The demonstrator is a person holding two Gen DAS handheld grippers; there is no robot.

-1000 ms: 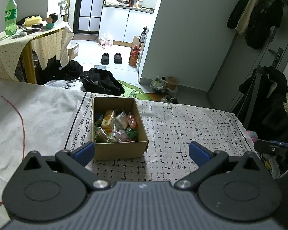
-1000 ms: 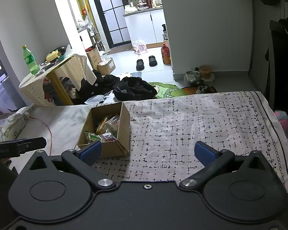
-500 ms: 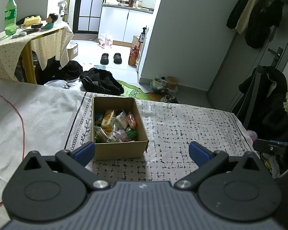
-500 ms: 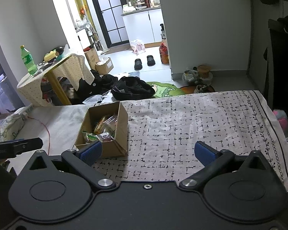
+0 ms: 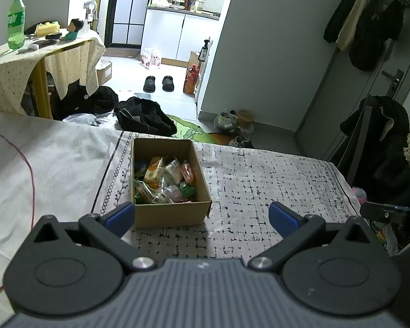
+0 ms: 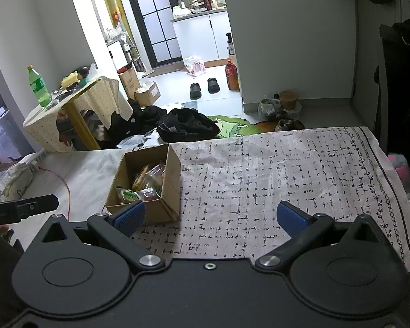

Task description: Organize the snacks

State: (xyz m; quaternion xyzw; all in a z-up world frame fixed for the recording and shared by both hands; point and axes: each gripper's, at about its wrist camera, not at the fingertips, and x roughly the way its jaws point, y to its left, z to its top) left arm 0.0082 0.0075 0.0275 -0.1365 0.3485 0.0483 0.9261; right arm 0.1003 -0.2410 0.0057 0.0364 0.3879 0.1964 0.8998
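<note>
Patterned cloth (image 5: pixel 259 180) carries a cardboard box (image 5: pixel 169 216) of light, crinkly snack packets (image 5: pixel 164 180) — pinch edges; both tongs (image 5: pixel 201 216) (image 6: pixel 210 216) gape wide, empty.

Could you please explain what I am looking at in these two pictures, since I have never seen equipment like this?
No robot arm is here: a person carries a hand-held two-finger gripper in each hand, and each has a wide-angle camera looking forward along its fingers. One picture comes from the left gripper, the other from the right gripper. The black shapes with blue pads at the bottom are the fingers, spread wide with nothing between them. Ahead is a surface under a patterned cloth. On it stands an open cardboard box holding a jumble of wrapped snacks. The dark bar at the left edge of the right view is probably the other gripper.
</note>
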